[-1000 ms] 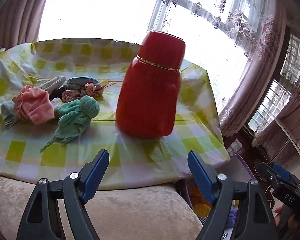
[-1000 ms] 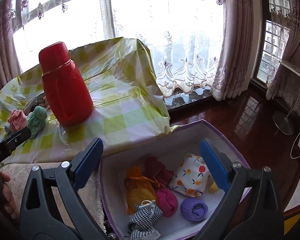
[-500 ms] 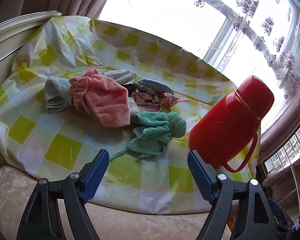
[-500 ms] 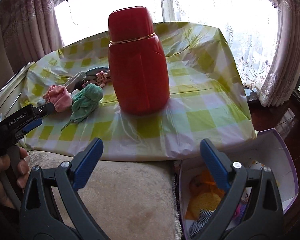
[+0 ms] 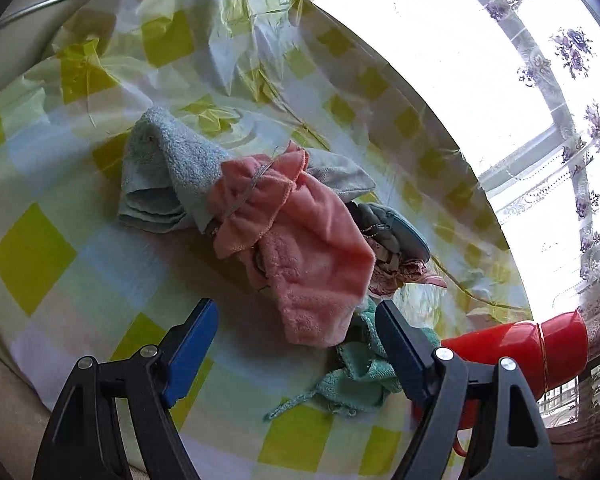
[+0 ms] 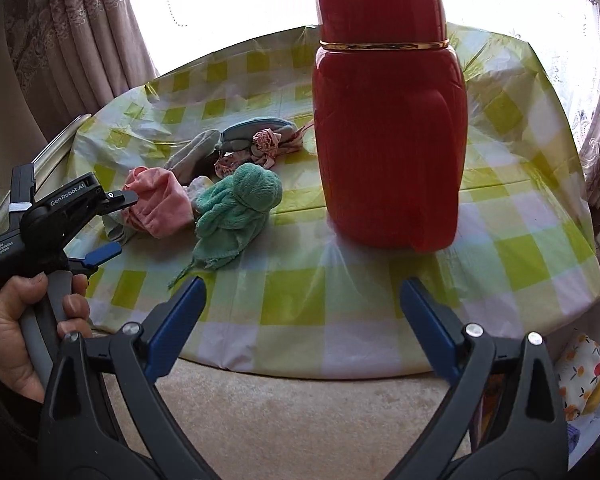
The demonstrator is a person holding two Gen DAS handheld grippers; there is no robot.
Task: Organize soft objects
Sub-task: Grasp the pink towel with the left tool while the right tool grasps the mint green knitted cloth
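Right wrist | red flask (image 6: 388,120) upright, closed | patterned pouch (image 6: 582,380) lower right

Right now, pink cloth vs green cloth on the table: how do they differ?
The pink cloth lies draped over the pile, partly covering a light blue towel; the green cloth is bunched up, nearer the red flask. The open left gripper points at the pink cloth, with the green one off-centre. Both are soft terry.

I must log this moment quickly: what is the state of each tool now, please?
Left tool: open, holding nothing, above the pink cloth.
Right tool: open, holding nothing.
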